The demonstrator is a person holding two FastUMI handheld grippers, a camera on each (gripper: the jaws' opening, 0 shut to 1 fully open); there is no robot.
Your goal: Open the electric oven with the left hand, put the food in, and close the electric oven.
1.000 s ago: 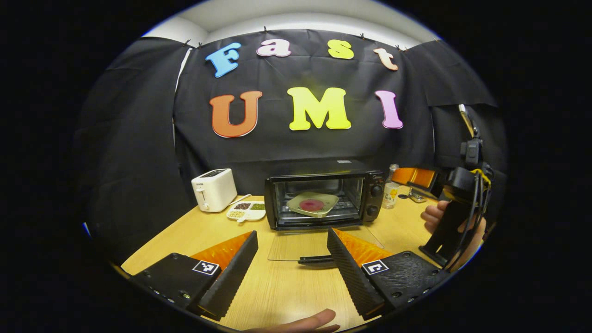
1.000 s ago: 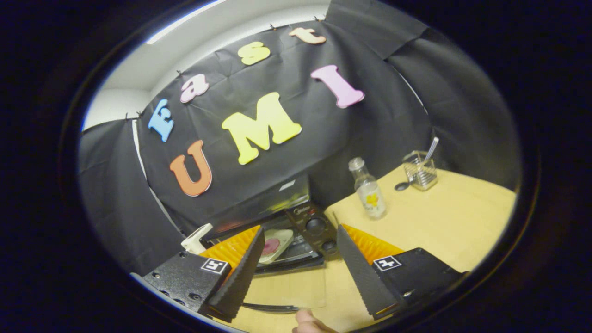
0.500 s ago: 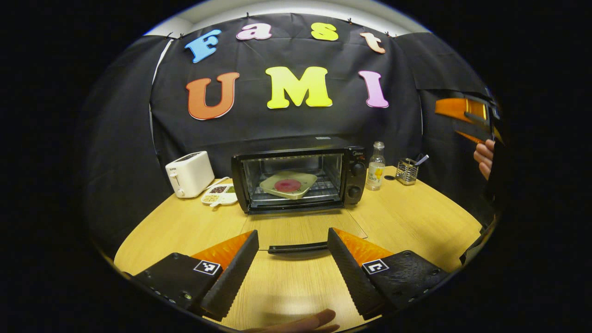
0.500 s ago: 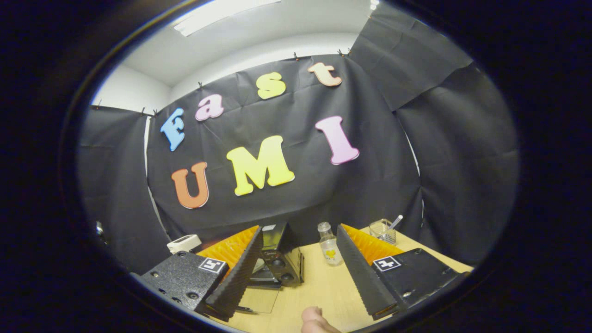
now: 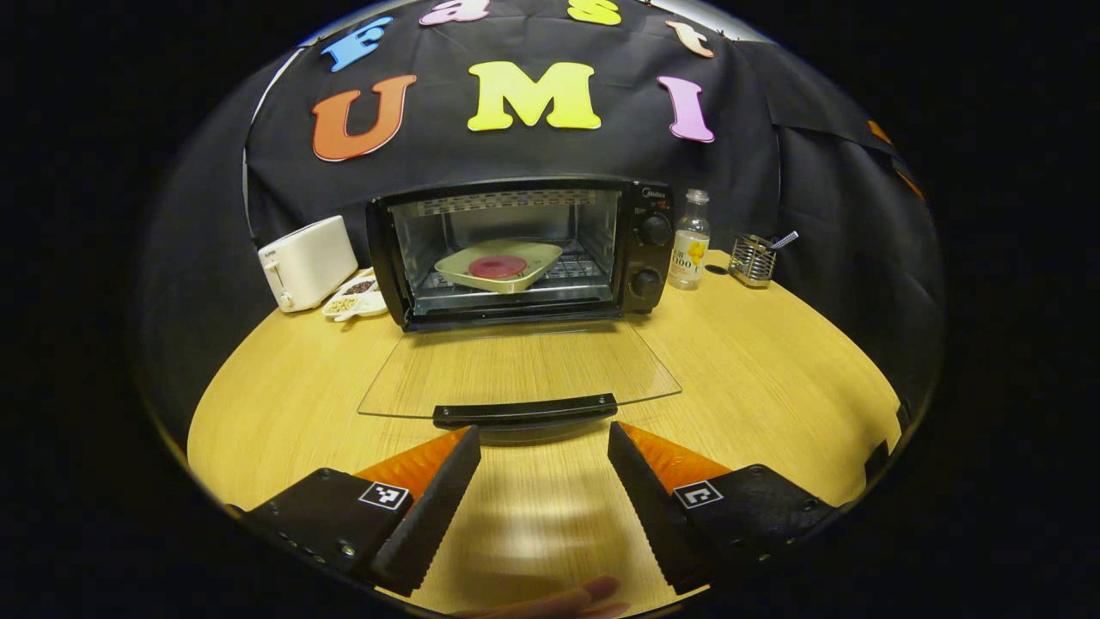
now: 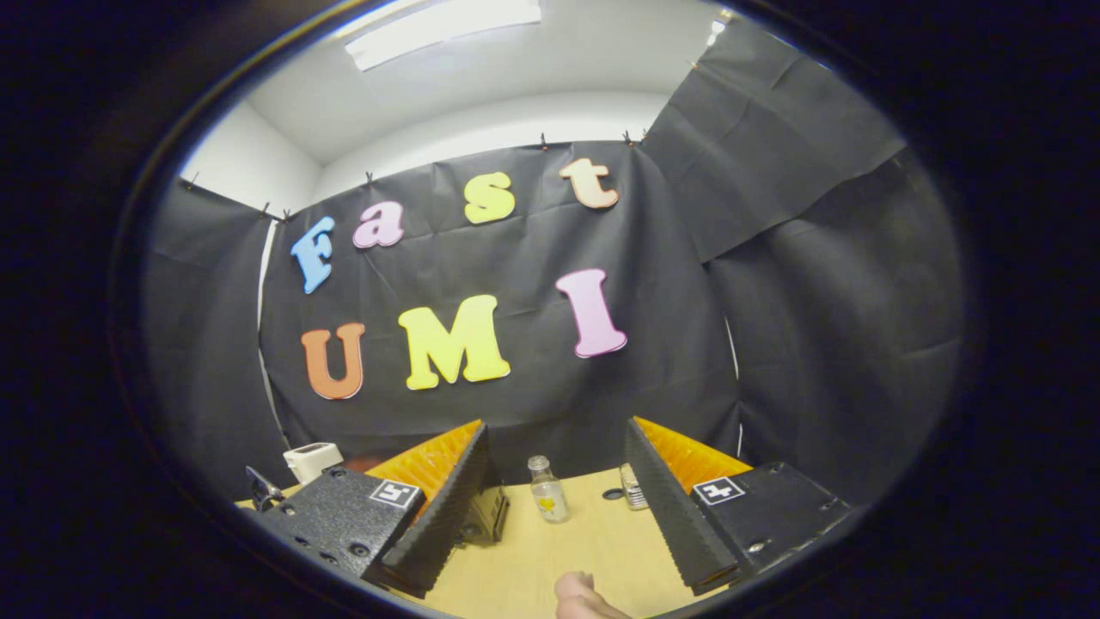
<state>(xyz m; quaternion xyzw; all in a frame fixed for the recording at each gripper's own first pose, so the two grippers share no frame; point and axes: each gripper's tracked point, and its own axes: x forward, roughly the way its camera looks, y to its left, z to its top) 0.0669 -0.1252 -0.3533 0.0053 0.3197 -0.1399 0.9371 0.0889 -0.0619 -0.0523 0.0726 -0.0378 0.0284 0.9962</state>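
Wooden bench under black cloth walls. Left hand-held gripper hovers low over it, fingers spread wide, nothing between them. Just ahead of its tips lies the black door handle, glass door folded flat on the bench. Beyond stands the electric oven, open, the plate of food on its rack. Right hand-held gripper is raised, fingers apart and empty, a bottle far off between them.

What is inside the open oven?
Inside the oven, a plate with a red food disc sits on the wire rack. The plate hides the rack beneath it.
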